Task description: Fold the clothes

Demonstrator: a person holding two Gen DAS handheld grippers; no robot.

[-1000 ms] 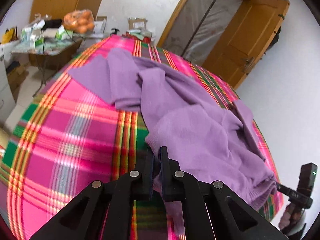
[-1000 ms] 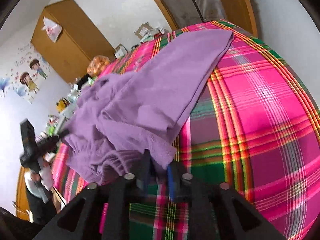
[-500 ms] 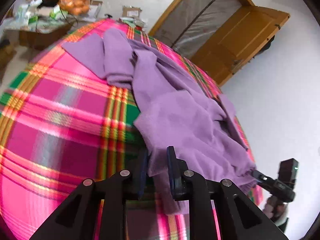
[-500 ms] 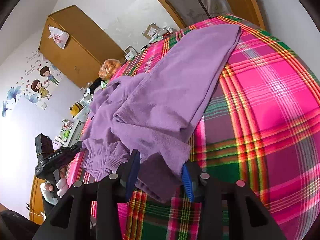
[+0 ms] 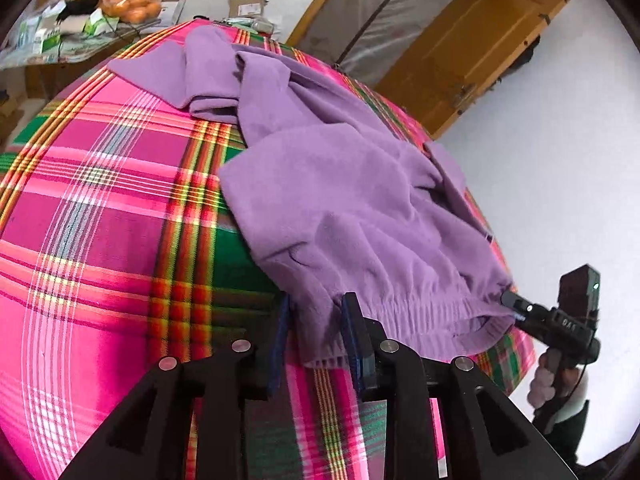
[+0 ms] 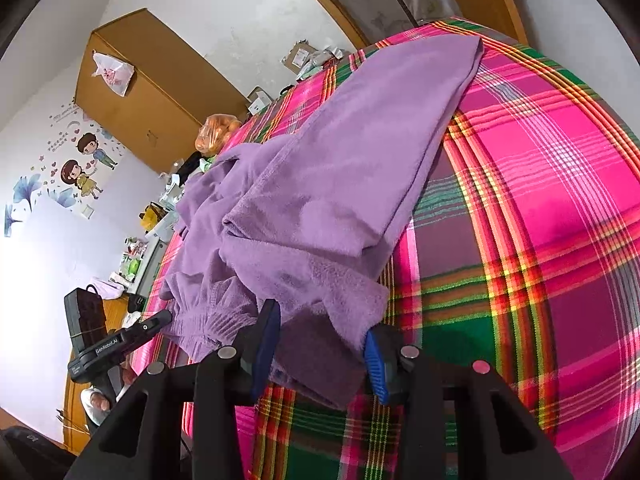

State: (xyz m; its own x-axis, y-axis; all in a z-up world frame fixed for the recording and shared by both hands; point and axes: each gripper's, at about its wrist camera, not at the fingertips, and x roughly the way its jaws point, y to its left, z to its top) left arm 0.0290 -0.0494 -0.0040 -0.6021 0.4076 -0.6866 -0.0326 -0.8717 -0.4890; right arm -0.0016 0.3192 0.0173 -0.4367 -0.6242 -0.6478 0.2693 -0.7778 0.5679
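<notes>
Left hand-held gripper (image 5: 316, 332) jaws opening, unclenched around the purple garment's (image 5: 344, 200) ribbed hem, right hand-held gripper (image 6: 320, 350) released with a fabric corner loose between its pads, garment rumpled across the plaid bed cover (image 5: 100, 208)

White walls, wooden door (image 5: 472, 52) (ajar)

A pair of purple fleece trousers (image 5: 340, 200) lies rumpled on a pink, green and yellow plaid bed (image 5: 100, 200). The ribbed elastic waistband (image 5: 420, 312) is gathered at the near edge, bunched and creased. One leg (image 6: 380, 120) stretches flat towards the far end; the other (image 5: 192, 68) is folded and twisted beside it.
</notes>
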